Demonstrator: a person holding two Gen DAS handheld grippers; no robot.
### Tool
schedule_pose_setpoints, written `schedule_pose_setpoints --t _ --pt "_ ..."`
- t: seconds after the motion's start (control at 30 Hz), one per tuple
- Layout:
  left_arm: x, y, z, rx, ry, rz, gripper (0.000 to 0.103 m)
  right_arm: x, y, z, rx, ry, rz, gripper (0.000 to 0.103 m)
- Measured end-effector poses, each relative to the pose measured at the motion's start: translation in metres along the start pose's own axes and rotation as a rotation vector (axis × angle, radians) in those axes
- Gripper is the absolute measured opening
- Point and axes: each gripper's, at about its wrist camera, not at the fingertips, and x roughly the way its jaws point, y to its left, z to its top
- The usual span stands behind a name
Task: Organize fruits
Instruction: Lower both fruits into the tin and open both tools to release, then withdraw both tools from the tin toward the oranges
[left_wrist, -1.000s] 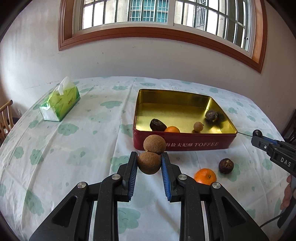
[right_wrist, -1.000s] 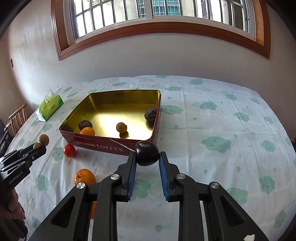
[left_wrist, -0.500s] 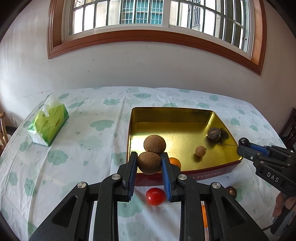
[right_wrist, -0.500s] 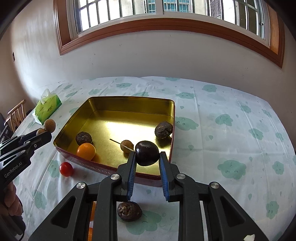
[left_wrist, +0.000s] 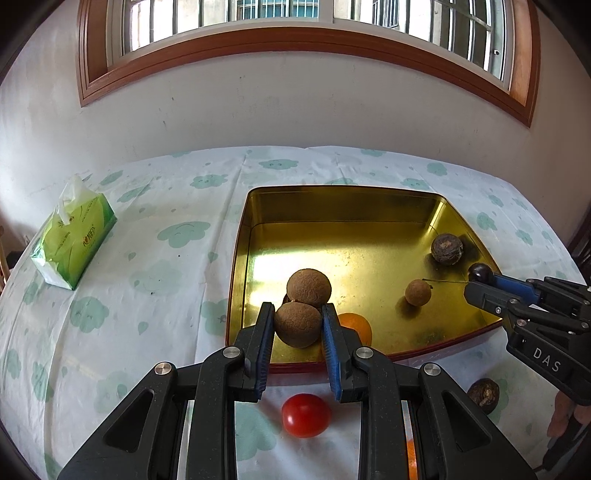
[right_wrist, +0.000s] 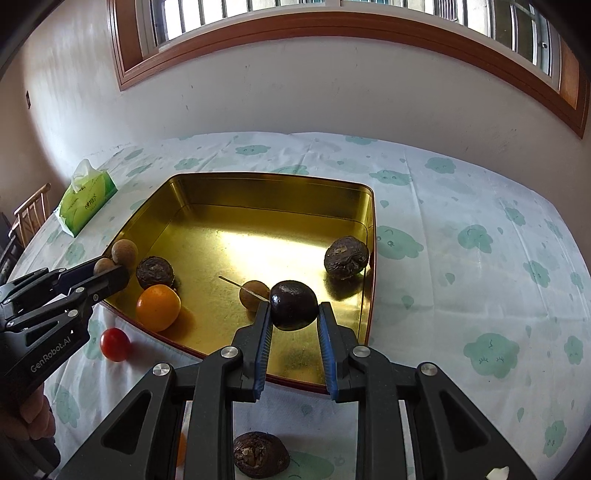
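Grippers both loaded right now. Left gripper is clamped on the lower of 2 joined brown round fruits, hanging over the near-left corner of the gold tin. Right gripper pinches a dark glossy fruit with a thin stem, over the tin's near side. Inside the tin: an orange, 2 wrinkled dark fruits, 1 small brown one. Outside on the cloud-print tablecloth: a red tomato just in front of the tin wall, another wrinkled fruit, and a green tissue pack well off to the left.
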Motion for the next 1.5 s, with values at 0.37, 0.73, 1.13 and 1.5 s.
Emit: schedule_pose_setpoints --t 0.37,0.73,1.13,1.5 --pt "0.009 -0.002 -0.002 -0.002 0.018 0.011 0.026 0.007 -0.002 0.001 0.005 0.013 0.002 0.024" --pt "0.012 0.001 0.0 -0.013 0.026 0.022 0.031 0.008 -0.004 -0.001 0.017 0.013 0.001 0.029" --pt "0.0 -0.002 -0.004 -0.014 0.017 0.028 0.048 -0.015 -0.002 -0.009 0.023 -0.014 -0.003 0.038" --pt "-0.049 -0.014 -0.035 -0.002 -0.01 0.006 0.048 -0.056 0.0 -0.041 0.029 -0.04 -0.016 0.04"
